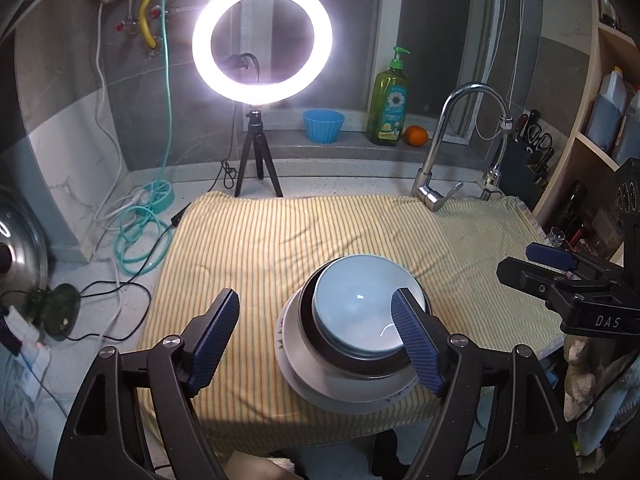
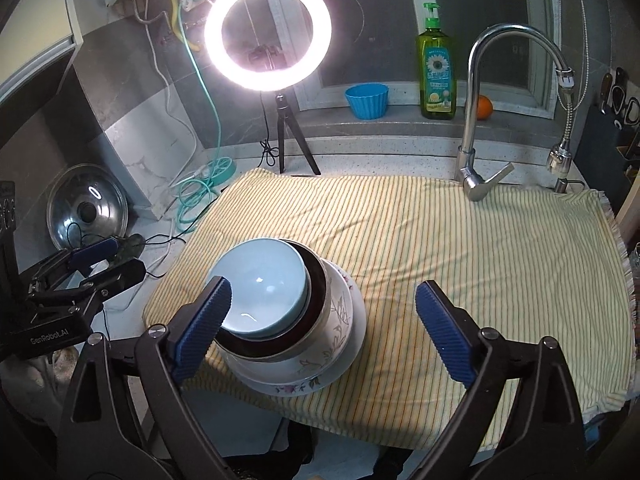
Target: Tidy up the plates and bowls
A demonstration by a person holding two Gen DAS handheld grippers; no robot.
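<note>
On striped cloth (image 2: 440, 240): bowl stack (image 2: 288, 312) | left claw (image 1: 324, 340) wide apart | right claw (image 2: 324, 328) wide apart, empty

It was a home kitchen. There was a tap (image 2: 516, 92), a green bottle of dish soap (image 2: 437, 70), a pot lid (image 2: 87, 210) and knives (image 1: 534, 140) nearby.

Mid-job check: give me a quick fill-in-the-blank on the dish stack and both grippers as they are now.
1. The top of the stack is a light ____ bowl.
2. The stack stands on a ____ cloth.
3. The left gripper and right gripper are both ____.
4. The bottom plate carries a ____ pattern.

Missing words: blue; striped; open; floral
</note>
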